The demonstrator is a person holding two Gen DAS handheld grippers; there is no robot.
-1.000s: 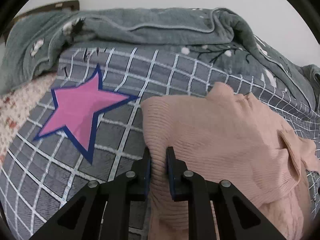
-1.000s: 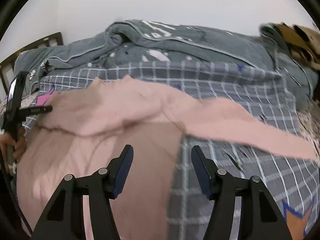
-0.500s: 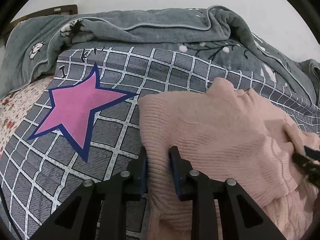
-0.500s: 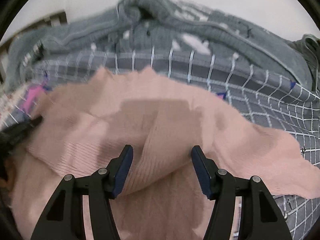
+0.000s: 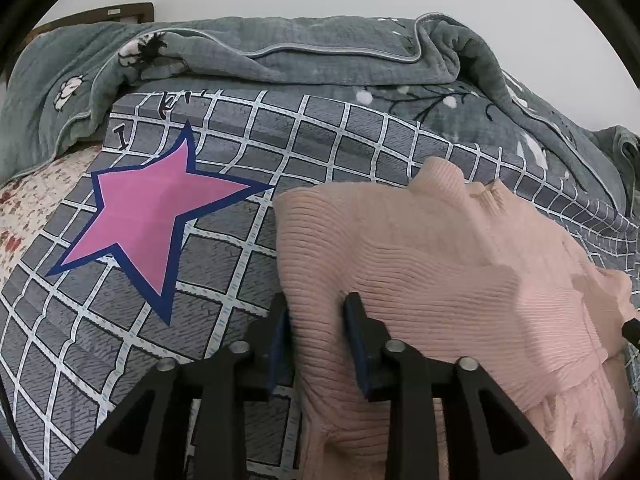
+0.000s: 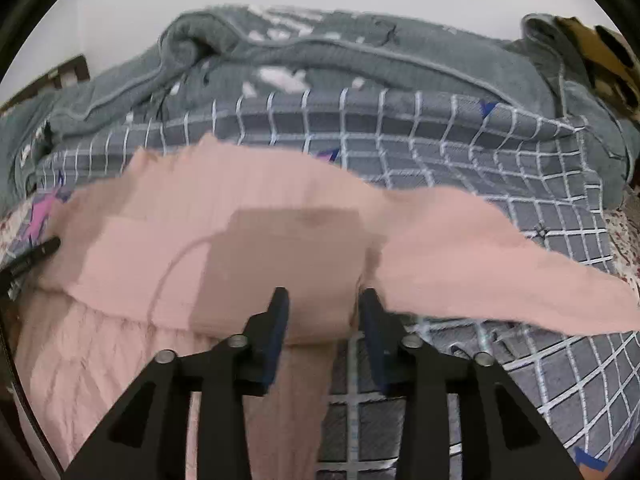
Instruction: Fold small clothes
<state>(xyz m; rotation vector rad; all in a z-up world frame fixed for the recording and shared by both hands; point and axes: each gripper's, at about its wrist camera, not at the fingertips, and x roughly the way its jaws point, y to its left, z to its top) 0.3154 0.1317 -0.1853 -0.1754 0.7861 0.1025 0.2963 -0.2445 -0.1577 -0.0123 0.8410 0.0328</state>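
Pink sweater (image 5: 420, 272), ribbed knit, partly folded, lying on a grey checked sheet (image 5: 224, 280) just right of the sheet's pink star (image 5: 148, 216), one sleeve (image 6: 500, 264) trailing away from the star; a grey blanket (image 5: 280, 52) is bunched behind. Left gripper (image 5: 316, 320): jaws opening, narrow, astride the sweater's star-side folded edge, whether the pads press cannot be told. Right gripper (image 6: 322, 312): jaws closing, moderately wide, a fold of sweater between them, pads apparently not pressing yet
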